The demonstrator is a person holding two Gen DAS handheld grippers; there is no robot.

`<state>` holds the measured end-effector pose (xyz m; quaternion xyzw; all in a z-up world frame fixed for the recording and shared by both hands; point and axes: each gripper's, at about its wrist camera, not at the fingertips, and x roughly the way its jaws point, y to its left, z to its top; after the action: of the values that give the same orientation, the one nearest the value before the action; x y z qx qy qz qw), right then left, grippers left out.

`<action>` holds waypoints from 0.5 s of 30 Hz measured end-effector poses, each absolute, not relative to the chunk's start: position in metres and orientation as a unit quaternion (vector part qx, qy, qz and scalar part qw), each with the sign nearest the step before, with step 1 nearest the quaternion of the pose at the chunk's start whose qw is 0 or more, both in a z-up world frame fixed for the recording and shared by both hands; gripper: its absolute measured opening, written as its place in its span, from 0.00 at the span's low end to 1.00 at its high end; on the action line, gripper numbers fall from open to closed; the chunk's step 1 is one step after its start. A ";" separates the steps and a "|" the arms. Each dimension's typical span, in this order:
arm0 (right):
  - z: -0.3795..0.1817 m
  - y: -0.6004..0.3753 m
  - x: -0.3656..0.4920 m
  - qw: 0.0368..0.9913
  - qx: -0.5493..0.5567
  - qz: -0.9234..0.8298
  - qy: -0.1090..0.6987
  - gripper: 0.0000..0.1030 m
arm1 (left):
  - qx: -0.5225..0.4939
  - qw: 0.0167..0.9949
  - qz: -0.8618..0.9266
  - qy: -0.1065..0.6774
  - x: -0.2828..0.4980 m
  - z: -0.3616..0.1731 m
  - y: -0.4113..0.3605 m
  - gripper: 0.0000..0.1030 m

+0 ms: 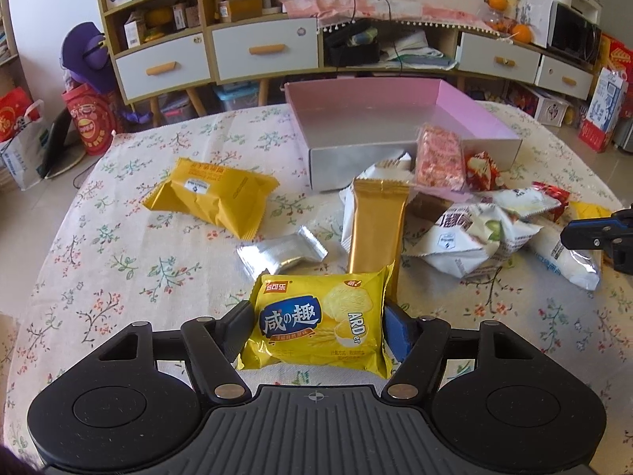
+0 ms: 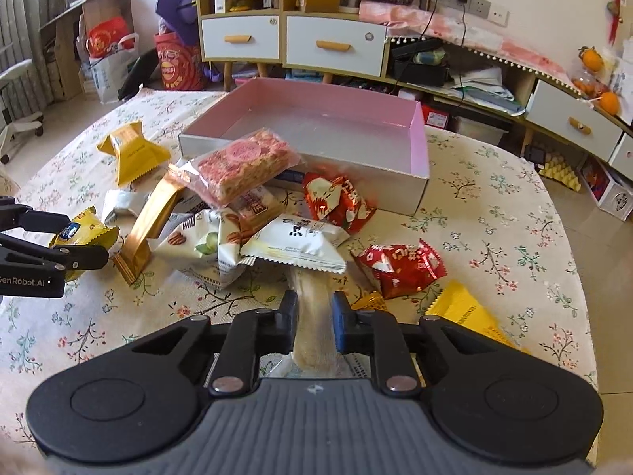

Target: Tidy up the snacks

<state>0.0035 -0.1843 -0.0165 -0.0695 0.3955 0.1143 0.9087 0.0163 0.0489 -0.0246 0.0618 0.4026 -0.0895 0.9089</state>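
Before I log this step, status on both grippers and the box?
Left gripper shut on yellow biscuit pack. Right gripper shut on pale packet. Pink box ahead, snack pile between.

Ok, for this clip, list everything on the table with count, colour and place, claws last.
box: one, pink inside, white outside, far side of table, empty as far as seen
pink bar: one, clear wrap, leaning on the box's near wall
red packets: two, right of the heap
white packets: several, heaped in the middle
gold bar: one, leaning on the heap
silver packet: one, left of the gold bar
yellow pouch: one, lying apart on the left
tablecloth: one, cream, floral
left claw: shut on yellow cracker packet
right claw: shut on pale packet
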 end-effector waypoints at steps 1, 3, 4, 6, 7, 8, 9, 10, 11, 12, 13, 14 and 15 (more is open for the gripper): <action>-0.014 -0.186 0.003 0.910 -0.066 0.113 0.394 0.03 | 0.061 0.909 -0.091 0.401 0.016 -0.024 0.049 0.66; -0.012 -0.190 0.002 0.910 -0.062 0.110 0.395 0.03 | 0.061 0.910 -0.092 0.400 0.016 -0.023 0.047 0.66; -0.012 -0.193 0.003 0.910 -0.059 0.109 0.397 0.03 | 0.061 0.910 -0.092 0.400 0.015 -0.023 0.047 0.66; -0.013 -0.198 0.004 0.907 -0.038 0.117 0.404 0.06 | 0.060 0.909 -0.093 0.401 0.016 -0.023 0.045 0.66; -0.015 -0.201 0.005 0.904 -0.026 0.119 0.409 0.12 | 0.060 0.909 -0.095 0.402 0.016 -0.023 0.044 0.66; -0.017 -0.202 0.005 0.902 -0.019 0.124 0.413 0.21 | 0.058 0.908 -0.097 0.403 0.016 -0.023 0.044 0.66; -0.019 -0.202 0.006 0.900 -0.013 0.129 0.416 0.25 | 0.057 0.907 -0.100 0.405 0.016 -0.024 0.042 0.66; -0.021 -0.202 0.006 0.899 -0.011 0.133 0.417 0.26 | 0.057 0.906 -0.102 0.406 0.016 -0.024 0.041 0.66; -0.022 -0.201 0.007 0.897 -0.011 0.139 0.420 0.26 | 0.056 0.905 -0.105 0.407 0.015 -0.024 0.039 0.66; -0.024 -0.199 0.007 0.895 -0.009 0.146 0.422 0.26 | 0.057 0.905 -0.107 0.408 0.015 -0.025 0.037 0.66; -0.026 -0.197 0.008 0.892 -0.006 0.155 0.424 0.27 | 0.058 0.904 -0.109 0.409 0.014 -0.025 0.036 0.66; -0.026 -0.196 0.008 0.891 -0.005 0.161 0.425 0.28 | 0.060 0.904 -0.111 0.409 0.014 -0.026 0.034 0.66; -0.027 -0.194 0.009 0.889 -0.005 0.167 0.426 0.28 | 0.061 0.903 -0.113 0.410 0.014 -0.026 0.032 0.66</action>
<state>0.0086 -0.1936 -0.0272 -0.0055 0.4256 0.1670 0.8893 0.0142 0.0324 -0.0259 0.0609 0.4099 -0.1128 0.9031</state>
